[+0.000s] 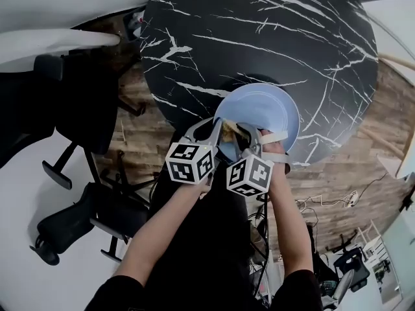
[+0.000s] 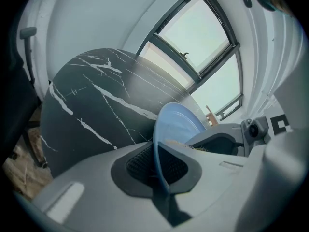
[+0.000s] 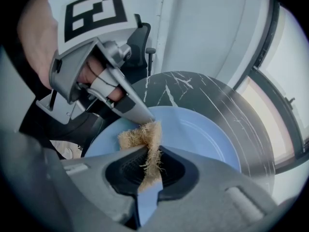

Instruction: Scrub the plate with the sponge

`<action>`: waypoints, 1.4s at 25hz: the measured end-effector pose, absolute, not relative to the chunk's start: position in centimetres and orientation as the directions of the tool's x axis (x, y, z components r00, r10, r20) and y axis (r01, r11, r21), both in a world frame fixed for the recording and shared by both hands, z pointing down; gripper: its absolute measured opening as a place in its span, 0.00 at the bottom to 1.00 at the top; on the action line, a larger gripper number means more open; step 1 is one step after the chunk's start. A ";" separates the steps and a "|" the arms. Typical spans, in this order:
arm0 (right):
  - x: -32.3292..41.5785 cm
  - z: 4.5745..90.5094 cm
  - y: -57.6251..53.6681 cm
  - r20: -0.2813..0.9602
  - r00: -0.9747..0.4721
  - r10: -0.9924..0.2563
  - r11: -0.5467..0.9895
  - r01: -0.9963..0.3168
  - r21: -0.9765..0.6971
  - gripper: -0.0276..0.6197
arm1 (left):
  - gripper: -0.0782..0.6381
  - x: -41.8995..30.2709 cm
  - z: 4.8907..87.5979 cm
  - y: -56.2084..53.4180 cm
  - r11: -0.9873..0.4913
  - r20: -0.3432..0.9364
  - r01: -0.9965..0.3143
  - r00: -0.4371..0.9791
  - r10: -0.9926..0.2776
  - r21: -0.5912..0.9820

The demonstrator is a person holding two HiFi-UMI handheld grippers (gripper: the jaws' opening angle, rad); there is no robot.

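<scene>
One round black marble-pattern table [image 1: 259, 37] stood on wood-plank flooring [image 1: 337, 173]. One pale blue plate [image 1: 266, 109] was at the table's near edge (seen almost edge-on in the left gripper view). Two grippers were in use. The left gripper [image 2: 159, 166] had its jaws narrowed onto the plate's rim, gripping it. The right gripper [image 3: 147, 170] had its jaws closed on one tan fibrous sponge [image 3: 142, 137], which was at the plate's face, close beside the left gripper's tip.

Head view: steeply down over table [image 1: 259, 37]. Both gripper views: close along own jaws; all share plate [image 1: 266, 109].
</scene>
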State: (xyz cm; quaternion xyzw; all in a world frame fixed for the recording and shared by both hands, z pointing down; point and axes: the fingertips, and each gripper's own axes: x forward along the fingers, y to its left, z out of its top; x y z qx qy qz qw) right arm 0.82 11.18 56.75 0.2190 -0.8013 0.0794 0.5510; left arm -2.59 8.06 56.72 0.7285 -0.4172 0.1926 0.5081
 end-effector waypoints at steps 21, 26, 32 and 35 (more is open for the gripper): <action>4.4 56.5 2.8 0.877 -0.212 -0.431 0.805 -0.529 0.268 0.10 | 0.13 -2.6 56.7 8.1 -0.106 0.693 -0.788 0.589 -0.416 0.606; 7.2 56.3 1.4 0.858 -0.156 -0.490 0.758 -0.561 0.332 0.10 | 0.13 -2.7 56.7 8.1 -0.094 0.691 -0.787 0.586 -0.423 0.610; 6.8 56.1 2.7 0.859 -0.153 -0.488 0.772 -0.536 0.343 0.10 | 0.13 -2.7 56.7 8.0 -0.072 0.690 -0.785 0.581 -0.431 0.616; 6.0 56.1 4.6 0.866 -0.167 -0.471 0.790 -0.517 0.330 0.10 | 0.13 -2.8 56.7 8.0 -0.063 0.692 -0.786 0.576 -0.435 0.615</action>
